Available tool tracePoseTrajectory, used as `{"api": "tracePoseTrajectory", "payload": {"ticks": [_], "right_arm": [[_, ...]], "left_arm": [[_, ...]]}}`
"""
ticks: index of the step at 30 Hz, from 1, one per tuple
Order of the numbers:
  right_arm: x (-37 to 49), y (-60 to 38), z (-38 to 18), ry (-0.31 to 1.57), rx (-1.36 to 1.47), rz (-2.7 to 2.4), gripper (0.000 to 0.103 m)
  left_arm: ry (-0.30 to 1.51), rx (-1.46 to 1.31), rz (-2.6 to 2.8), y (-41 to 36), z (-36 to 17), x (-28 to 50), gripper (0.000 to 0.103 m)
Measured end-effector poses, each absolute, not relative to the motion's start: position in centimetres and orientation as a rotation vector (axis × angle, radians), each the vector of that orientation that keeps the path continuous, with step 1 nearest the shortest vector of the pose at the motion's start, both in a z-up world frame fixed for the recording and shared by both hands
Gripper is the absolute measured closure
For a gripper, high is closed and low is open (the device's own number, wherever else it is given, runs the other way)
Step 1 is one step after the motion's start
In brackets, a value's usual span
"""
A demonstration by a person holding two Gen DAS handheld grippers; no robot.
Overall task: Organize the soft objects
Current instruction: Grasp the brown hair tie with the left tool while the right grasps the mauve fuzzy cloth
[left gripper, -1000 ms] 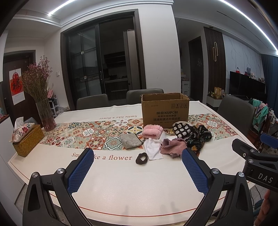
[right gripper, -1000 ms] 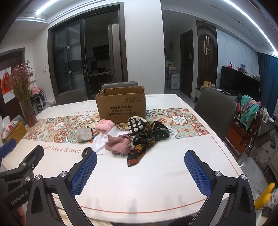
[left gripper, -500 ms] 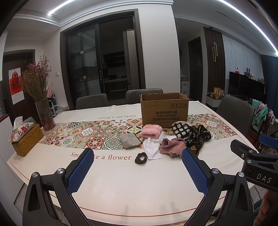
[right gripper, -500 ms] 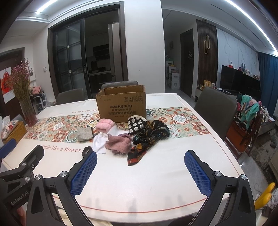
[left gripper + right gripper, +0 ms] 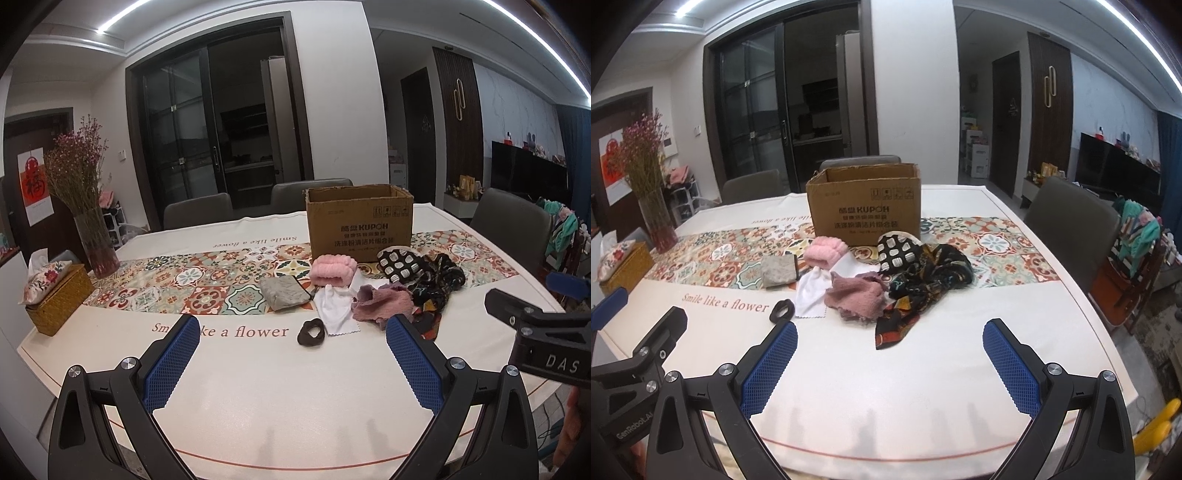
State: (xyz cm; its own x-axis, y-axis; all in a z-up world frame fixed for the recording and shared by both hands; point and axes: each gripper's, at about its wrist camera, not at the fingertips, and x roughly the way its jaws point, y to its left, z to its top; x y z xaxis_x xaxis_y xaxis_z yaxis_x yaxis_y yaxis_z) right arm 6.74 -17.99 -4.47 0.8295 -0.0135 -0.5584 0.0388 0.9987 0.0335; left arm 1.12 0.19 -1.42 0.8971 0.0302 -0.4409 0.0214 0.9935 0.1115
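Both grippers — left gripper (image 5: pixel 291 354), right gripper (image 5: pixel 890 360) — edged closer to the fluffy pink towel (image 5: pixel 825 252), fingers wide apart, empty.

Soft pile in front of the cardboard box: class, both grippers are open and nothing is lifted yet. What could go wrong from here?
1. The mauve cloth overlaps the white cloth and dark patterned scarf, so one pinch may drag neighbours along.
2. The small dark scrunchie lies flat and may slip from the left gripper.
3. The cardboard box looks light and could slide if bumped.
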Motion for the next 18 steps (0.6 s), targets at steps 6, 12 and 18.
{"api": "tracePoseTrajectory", "payload": {"ticks": [6, 12, 18], "right_arm": [[9.5, -17.1, -5.4, 0.591, 0.002, -0.002, 0.001], [12.6, -16.3, -6.4, 0.593, -0.01, 0.044, 0.001], [15.3, -15.4, -7.8, 0.59, -0.046, 0.094, 0.002]], "left_arm": [[0.483, 0.129, 0.014, 0.7, -3.0, 3.5, 0.002], [0.514, 0.113, 0.019, 1.2, -4.5, 6.4, 0.005], [0.558, 0.124, 0.019, 1.2, -6.1, 9.2, 0.009]]}}
